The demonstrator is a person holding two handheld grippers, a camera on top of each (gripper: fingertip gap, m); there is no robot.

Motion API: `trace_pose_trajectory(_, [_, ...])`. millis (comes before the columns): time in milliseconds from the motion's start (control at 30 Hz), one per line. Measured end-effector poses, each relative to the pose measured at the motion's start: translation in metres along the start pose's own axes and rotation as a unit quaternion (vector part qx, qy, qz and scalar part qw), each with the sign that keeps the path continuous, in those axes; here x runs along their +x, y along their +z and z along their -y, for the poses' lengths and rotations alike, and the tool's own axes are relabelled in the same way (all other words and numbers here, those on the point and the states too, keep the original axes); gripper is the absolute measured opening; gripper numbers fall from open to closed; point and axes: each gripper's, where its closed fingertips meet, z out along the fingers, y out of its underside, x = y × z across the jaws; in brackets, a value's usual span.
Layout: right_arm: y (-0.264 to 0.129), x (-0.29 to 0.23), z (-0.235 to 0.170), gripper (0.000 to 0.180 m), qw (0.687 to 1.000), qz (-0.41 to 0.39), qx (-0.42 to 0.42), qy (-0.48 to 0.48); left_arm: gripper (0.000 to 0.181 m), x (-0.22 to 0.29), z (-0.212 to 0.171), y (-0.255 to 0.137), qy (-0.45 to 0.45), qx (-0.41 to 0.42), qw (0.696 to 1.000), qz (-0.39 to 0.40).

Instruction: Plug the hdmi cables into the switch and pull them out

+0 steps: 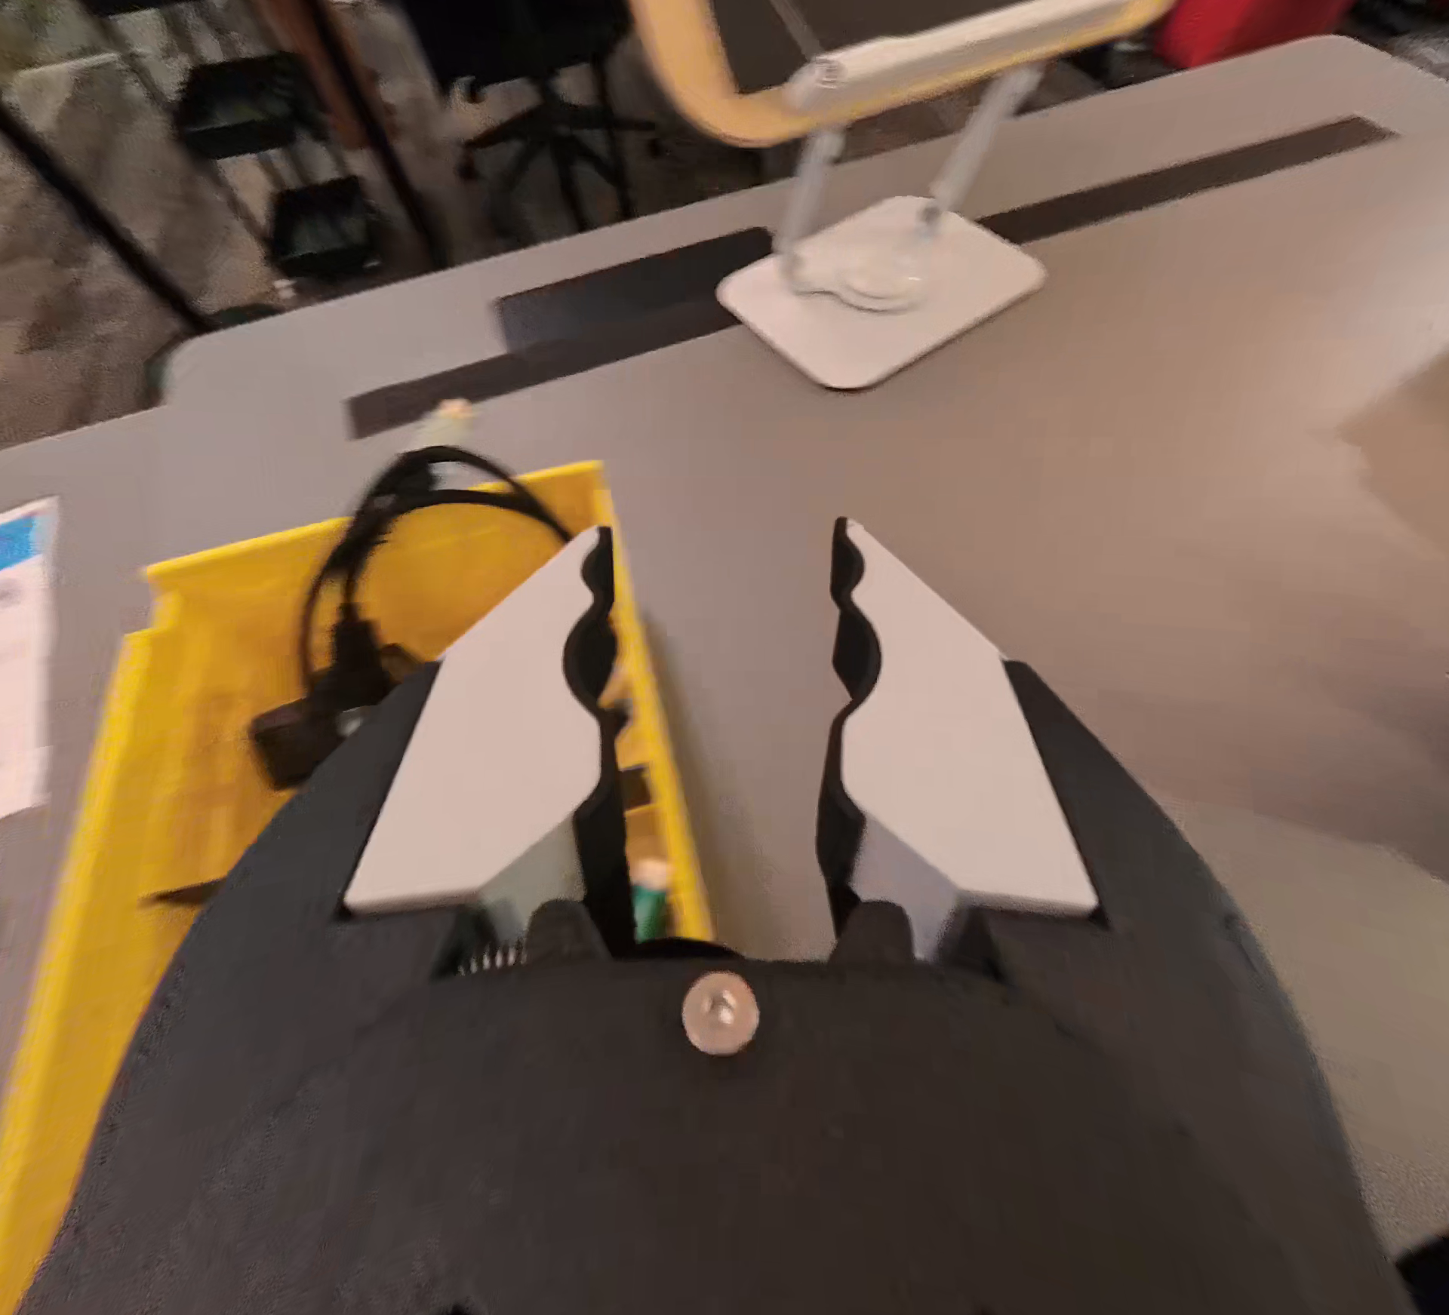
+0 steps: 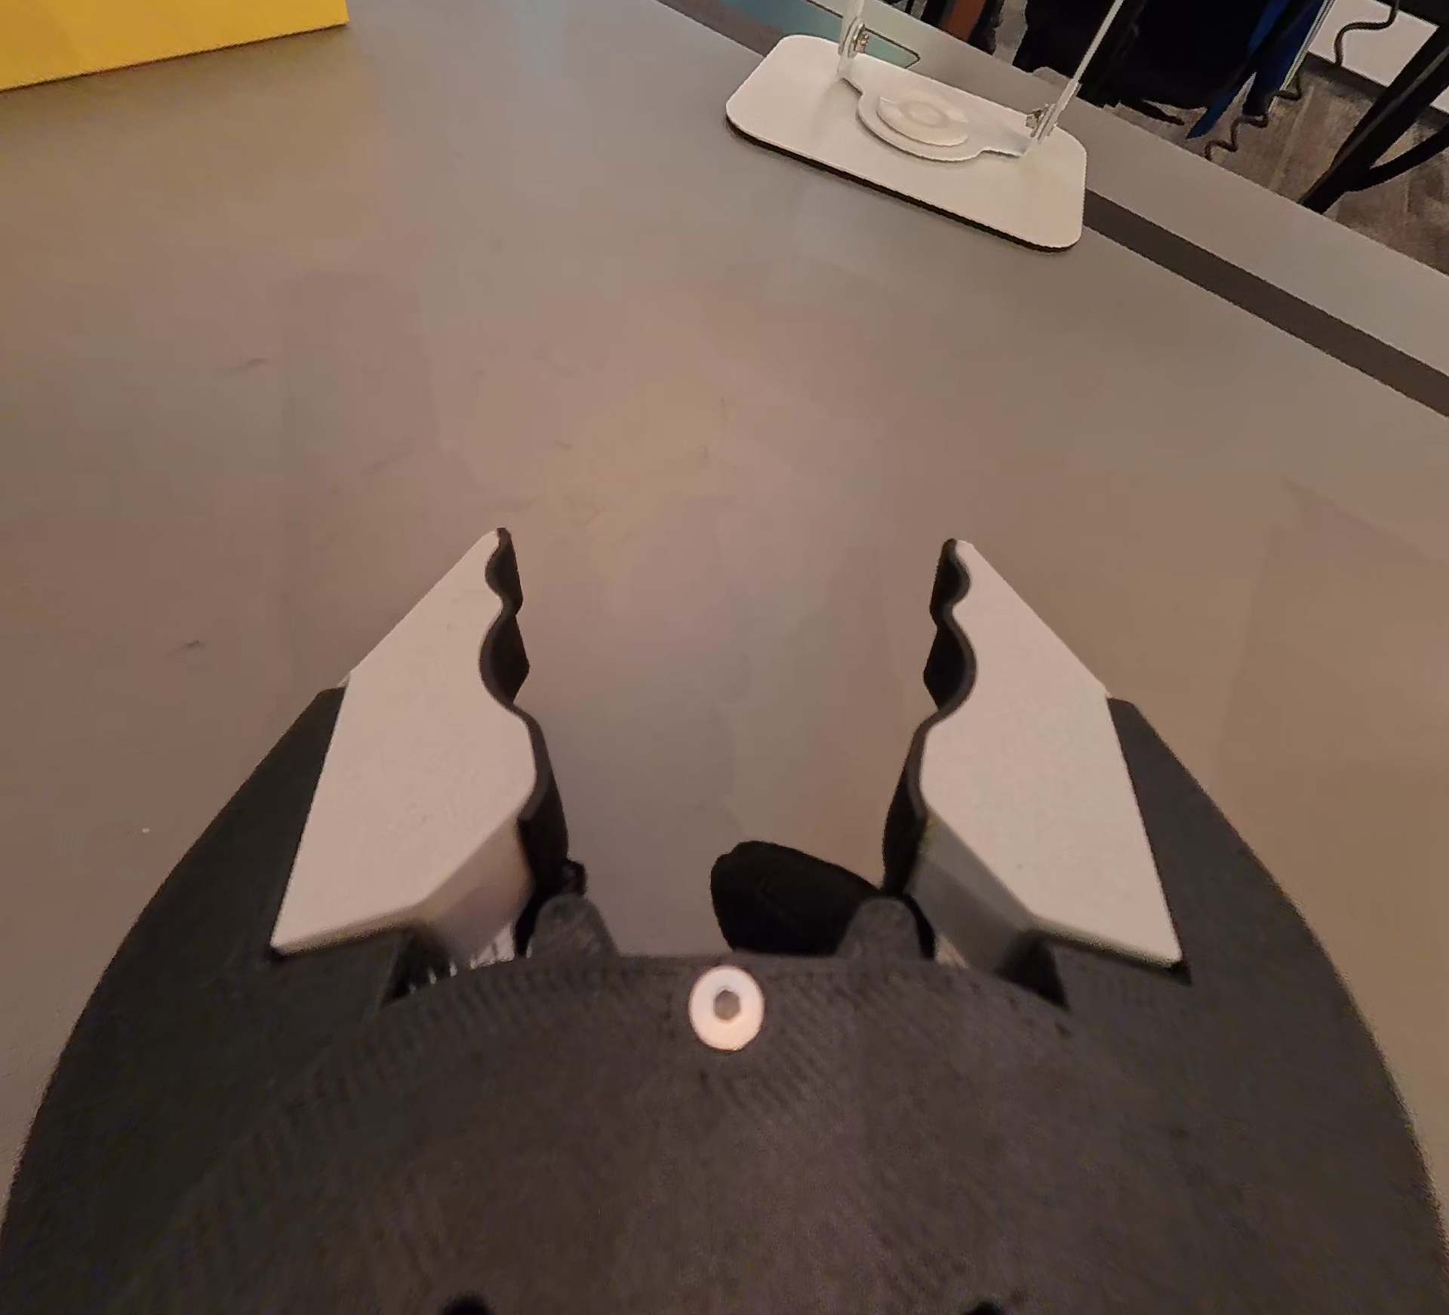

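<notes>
Beside the yellow bin (image 1: 196, 768) rim, both grippers' fingers (image 1: 502, 721) (image 2: 423, 752) wide, empty (bare grey table (image 2: 627, 337) ahead).

A cable (image 1: 368, 595), seemingly coiled, lies in the bin (image 1: 196, 768), left of the stand (image 1: 878, 305).

My left gripper (image 1: 721, 533) hangs with jaws spread above the grey table (image 1: 1019, 493), its left finger over the yellow bin (image 1: 235, 650) holding black cables (image 1: 353, 611).
</notes>
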Motion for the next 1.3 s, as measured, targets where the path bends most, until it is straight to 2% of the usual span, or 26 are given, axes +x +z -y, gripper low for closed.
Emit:
trace_pose_trajectory(133, [0.003, -0.001, -0.003, 0.103, 1.000, 0.006, -0.003, 0.005, 0.046, -0.095, -0.008, -0.002, 0.019, -0.045, 0.993, 0.104])
trace_pose_trajectory(300, [0.003, 0.003, -0.003, 0.103, 1.000, 0.006, -0.002, 0.016, 0.048, -0.132, -0.030, 0.032, 0.053, -0.105, 0.988, 0.098])
trace_pose_trajectory(467, [0.004, 0.005, -0.007, 0.103, 1.000, 0.005, -0.007, 0.019, 0.057, -0.140, -0.049, 0.073, 0.127, -0.170, 0.973, 0.086])
trace_pose_trajectory(600, [0.006, 0.004, -0.009, 0.103, 1.000, 0.009, -0.011, 0.020, 0.055, -0.153, -0.060, 0.096, 0.179, -0.211, 0.954, 0.114])
trace_pose_trajectory(667, [0.007, 0.003, -0.010, 0.103, 1.000, 0.011, -0.012, 0.021, 0.050, -0.155, -0.066, 0.105, 0.177, -0.220, 0.953, 0.113])
trace_pose_trajectory(733, [0.007, 0.002, -0.011, 0.103, 1.000, 0.013, -0.013, 0.021, 0.037, -0.158, -0.073, 0.111, 0.181, -0.235, 0.948, 0.114])
trace_pose_trajectory(767, [0.007, 0.002, -0.011, 0.103, 1.000, 0.014, -0.012, 0.023, 0.033, -0.161, -0.073, 0.113, 0.186, -0.233, 0.947, 0.121])
trace_pose_trajectory(833, [0.007, 0.003, -0.011, 0.103, 1.000, 0.015, -0.011, 0.025, 0.014, -0.166, -0.069, 0.111, 0.204, -0.224, 0.943, 0.139])
trace_pose_trajectory(1300, [0.007, 0.001, -0.011, 0.102, 0.999, 0.024, -0.010, 0.030, 0.012, -0.172, -0.045, 0.081, 0.148, -0.159, 0.968, 0.126])
